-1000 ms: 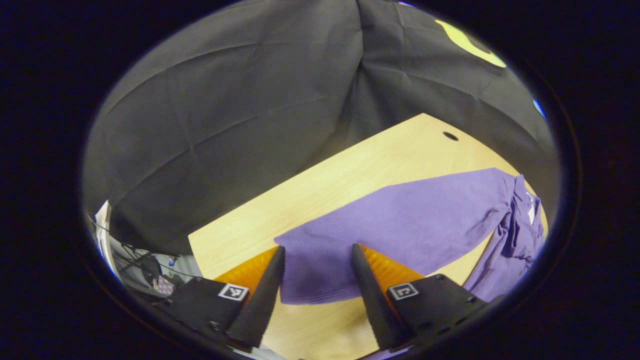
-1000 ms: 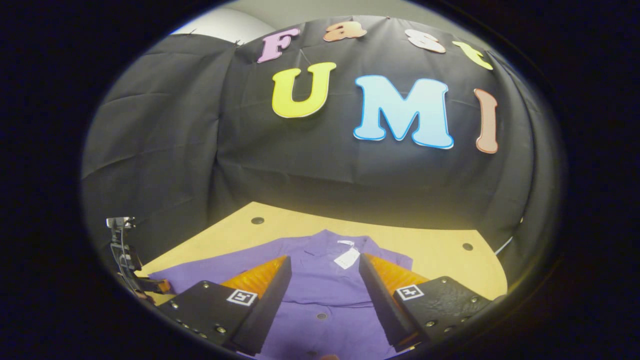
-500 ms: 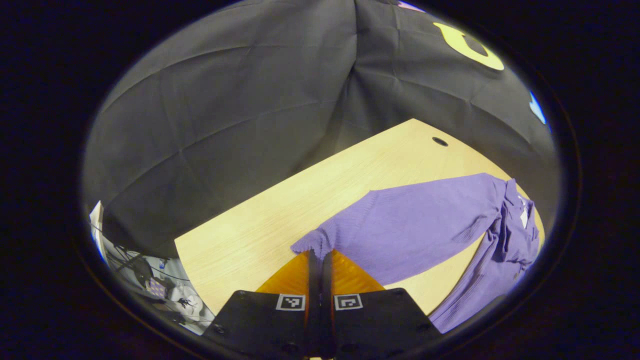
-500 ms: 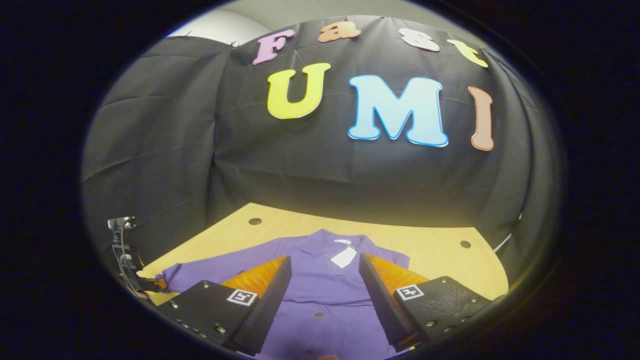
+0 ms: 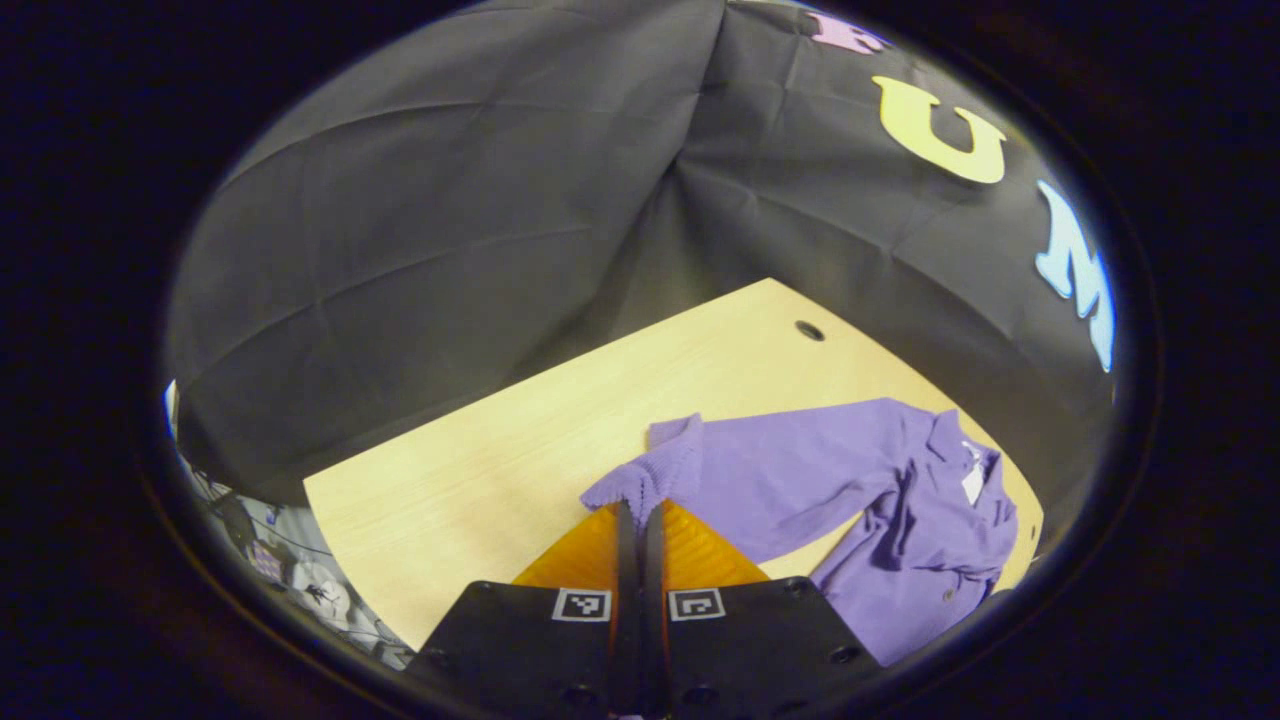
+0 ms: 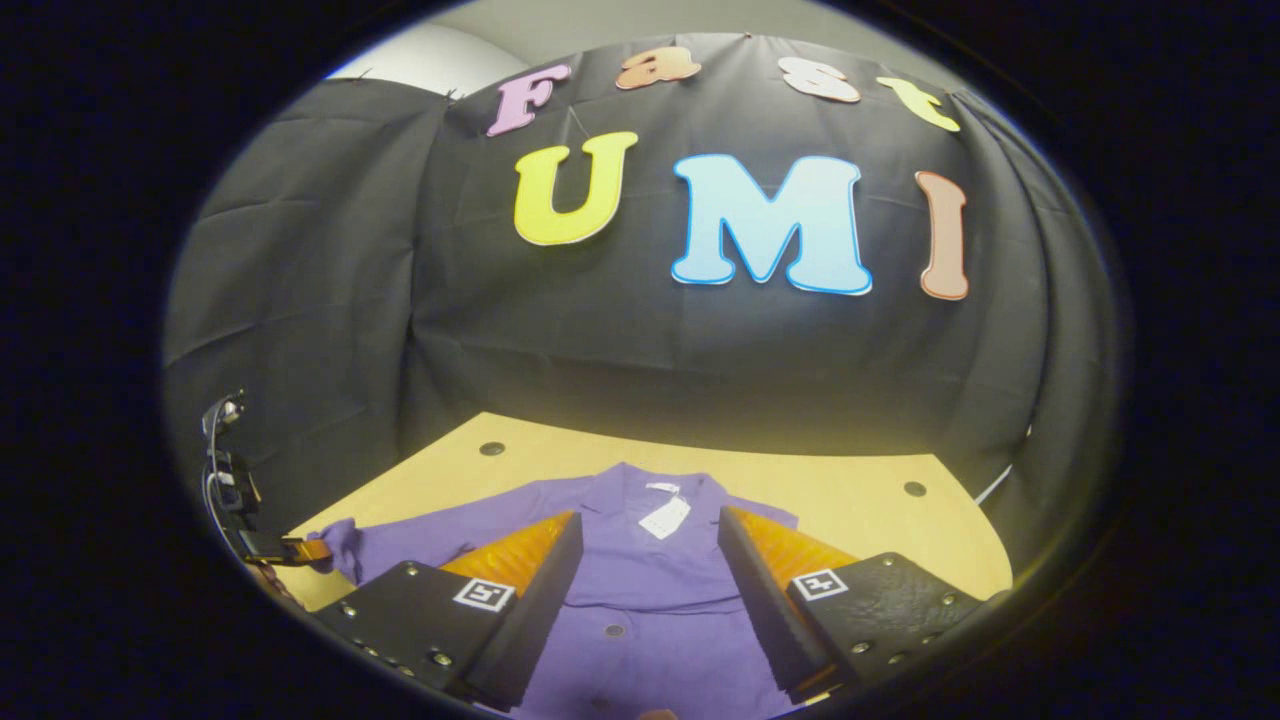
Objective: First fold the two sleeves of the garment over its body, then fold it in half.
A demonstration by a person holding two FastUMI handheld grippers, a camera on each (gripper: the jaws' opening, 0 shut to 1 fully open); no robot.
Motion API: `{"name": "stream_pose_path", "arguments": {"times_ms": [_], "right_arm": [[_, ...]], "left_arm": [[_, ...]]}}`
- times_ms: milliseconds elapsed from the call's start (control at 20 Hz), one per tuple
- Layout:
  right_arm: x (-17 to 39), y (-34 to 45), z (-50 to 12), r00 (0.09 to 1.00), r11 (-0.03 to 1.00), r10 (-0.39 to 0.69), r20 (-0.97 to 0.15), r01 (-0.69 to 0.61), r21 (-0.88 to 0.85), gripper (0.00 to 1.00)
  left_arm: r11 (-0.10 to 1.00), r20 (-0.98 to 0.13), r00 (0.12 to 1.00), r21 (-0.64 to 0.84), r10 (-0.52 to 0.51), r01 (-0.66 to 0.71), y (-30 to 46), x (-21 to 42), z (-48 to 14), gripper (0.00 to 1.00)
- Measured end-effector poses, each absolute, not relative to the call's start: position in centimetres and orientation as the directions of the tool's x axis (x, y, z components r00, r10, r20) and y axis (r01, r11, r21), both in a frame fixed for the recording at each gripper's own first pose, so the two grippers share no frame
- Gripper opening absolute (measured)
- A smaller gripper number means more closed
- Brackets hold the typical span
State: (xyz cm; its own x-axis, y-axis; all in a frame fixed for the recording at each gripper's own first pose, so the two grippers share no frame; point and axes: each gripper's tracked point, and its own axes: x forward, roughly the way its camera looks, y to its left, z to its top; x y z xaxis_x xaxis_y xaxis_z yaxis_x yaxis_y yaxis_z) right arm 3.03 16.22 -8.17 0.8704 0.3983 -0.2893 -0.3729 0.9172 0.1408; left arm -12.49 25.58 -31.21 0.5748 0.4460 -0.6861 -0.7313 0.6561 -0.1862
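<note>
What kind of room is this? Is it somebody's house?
Probably not a house: it looks like a recording booth. Black cloth hangs as the wall behind a bare wooden table, where the left gripper pinches a purple shirt.

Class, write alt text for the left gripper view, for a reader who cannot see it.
The left gripper, shut, pinches the cuff of a purple cardigan and lifts it off a light wooden table. The sleeve runs right to the body, which lies flat with a white tag at its collar. Black cloth hangs behind.
</note>
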Motion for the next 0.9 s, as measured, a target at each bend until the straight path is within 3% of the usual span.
{"name": "stream_pose_path", "arguments": {"times_ms": [450,900], "right_arm": [[4.1,12.0,-9.0,0.896,0.941,0.338,-0.288,-0.316,0.121,0.85],[5.3,7.8,-10.1,0.909,0.956,0.290,-0.300,-0.263,0.128,0.85]], "left_arm": [[0.808,-0.622,0.723,-0.238,0.300,-0.540,15.9,-3.2,-26.6,0.07],[0.884,-0.583,0.795,-0.266,0.170,-0.384,6.4,4.3,-24.7,0.07]]}}
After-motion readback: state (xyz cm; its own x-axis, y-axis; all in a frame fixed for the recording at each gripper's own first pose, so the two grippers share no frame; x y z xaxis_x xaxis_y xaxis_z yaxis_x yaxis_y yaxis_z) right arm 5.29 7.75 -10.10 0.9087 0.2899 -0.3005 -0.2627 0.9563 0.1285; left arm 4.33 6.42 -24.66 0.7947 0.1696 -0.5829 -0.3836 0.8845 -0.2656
